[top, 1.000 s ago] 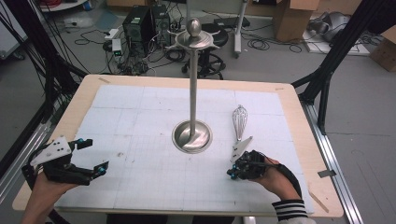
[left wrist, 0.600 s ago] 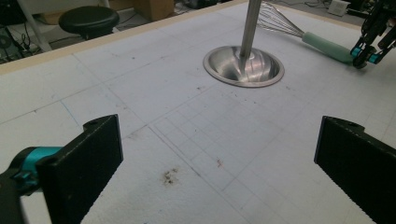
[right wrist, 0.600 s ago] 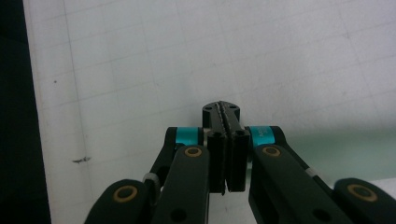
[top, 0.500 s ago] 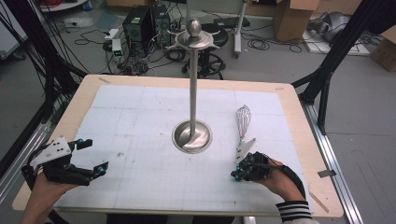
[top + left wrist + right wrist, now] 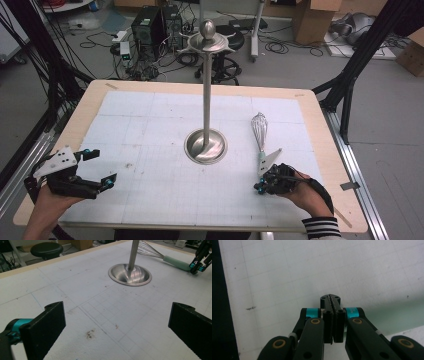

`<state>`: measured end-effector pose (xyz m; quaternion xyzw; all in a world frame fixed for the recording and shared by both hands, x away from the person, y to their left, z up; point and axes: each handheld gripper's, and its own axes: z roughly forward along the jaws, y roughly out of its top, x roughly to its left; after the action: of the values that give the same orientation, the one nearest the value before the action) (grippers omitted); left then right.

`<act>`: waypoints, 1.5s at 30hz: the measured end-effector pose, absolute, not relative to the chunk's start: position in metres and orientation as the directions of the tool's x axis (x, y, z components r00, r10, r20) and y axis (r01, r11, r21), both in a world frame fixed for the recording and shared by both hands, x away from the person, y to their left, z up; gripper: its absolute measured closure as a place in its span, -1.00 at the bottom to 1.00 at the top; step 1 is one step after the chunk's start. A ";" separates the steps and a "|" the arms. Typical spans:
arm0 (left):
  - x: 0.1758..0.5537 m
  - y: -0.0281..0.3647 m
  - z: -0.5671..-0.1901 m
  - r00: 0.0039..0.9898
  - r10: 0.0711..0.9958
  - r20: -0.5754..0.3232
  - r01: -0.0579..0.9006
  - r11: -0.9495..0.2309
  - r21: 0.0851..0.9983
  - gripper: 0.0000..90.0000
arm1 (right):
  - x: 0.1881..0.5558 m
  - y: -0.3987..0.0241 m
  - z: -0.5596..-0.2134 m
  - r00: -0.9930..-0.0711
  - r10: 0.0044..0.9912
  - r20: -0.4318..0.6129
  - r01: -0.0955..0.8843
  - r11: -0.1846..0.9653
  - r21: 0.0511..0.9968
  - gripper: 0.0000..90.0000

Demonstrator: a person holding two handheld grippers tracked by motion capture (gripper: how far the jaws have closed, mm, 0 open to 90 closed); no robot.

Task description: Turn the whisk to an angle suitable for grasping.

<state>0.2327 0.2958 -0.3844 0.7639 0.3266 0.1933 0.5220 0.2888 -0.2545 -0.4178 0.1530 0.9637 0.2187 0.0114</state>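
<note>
Whisk (image 5: 259, 131): flat on tabletop (image 5: 150, 125), green handle end just beyond right gripper (image 5: 261, 186) jaws, closed, empty. Left gripper (image 5: 102, 167) jaws open, empty. Stand (image 5: 206, 100): nothing hung. Grasp and hanging judged pending.

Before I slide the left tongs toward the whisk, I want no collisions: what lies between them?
The utensil stand's round base sits between the left tongs and the whisk, as the left gripper view shows.

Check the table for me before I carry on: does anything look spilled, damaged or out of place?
Nothing spilled or damaged. The whisk lies flat on the mat beside the upright stand. Only small dark smudges mark the mat.
</note>
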 end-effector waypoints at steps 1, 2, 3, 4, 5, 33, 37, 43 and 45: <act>0.233 0.296 -0.384 0.712 0.701 -0.045 0.297 -0.242 0.924 -0.96 | 0.288 -0.256 -0.418 -0.952 0.303 0.043 0.292 0.857 0.424 0.98; 0.233 0.296 -0.385 0.712 0.701 -0.046 0.297 -0.241 0.924 -0.96 | 0.288 -0.259 -0.418 -0.951 0.307 0.042 0.295 0.856 0.425 0.98; 0.233 0.296 -0.385 0.712 0.701 -0.046 0.297 -0.241 0.924 -0.96 | 0.288 -0.259 -0.418 -0.951 0.307 0.042 0.295 0.856 0.425 0.98; 0.233 0.295 -0.385 0.712 0.701 -0.047 0.298 -0.241 0.924 -0.96 | 0.288 -0.262 -0.417 -0.949 0.311 0.043 0.299 0.853 0.427 0.98; 0.233 0.295 -0.385 0.711 0.701 -0.047 0.299 -0.242 0.923 -0.96 | 0.288 -0.263 -0.417 -0.949 0.311 0.039 0.298 0.855 0.425 0.98; 0.233 0.292 -0.386 0.715 0.698 -0.047 0.303 -0.249 0.920 -0.96 | 0.284 -0.309 -0.416 -0.911 0.411 0.035 0.386 0.820 0.423 0.98; 0.234 0.292 -0.386 0.716 0.697 -0.045 0.302 -0.251 0.920 -0.96 | 0.284 -0.316 -0.415 -0.902 0.431 0.033 0.404 0.812 0.421 0.98; 0.233 0.292 -0.386 0.714 0.699 -0.045 0.304 -0.252 0.919 -0.96 | 0.284 -0.327 -0.415 -0.891 0.454 0.026 0.421 0.802 0.423 0.98; 0.234 0.292 -0.387 0.714 0.699 -0.046 0.304 -0.251 0.919 -0.96 | 0.284 -0.330 -0.415 -0.886 0.462 0.025 0.429 0.801 0.417 0.98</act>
<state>0.2335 0.2921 -0.3866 0.7675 0.3266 0.1906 0.5176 0.2842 -0.3303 -0.4146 0.2351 0.9482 0.2101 0.0390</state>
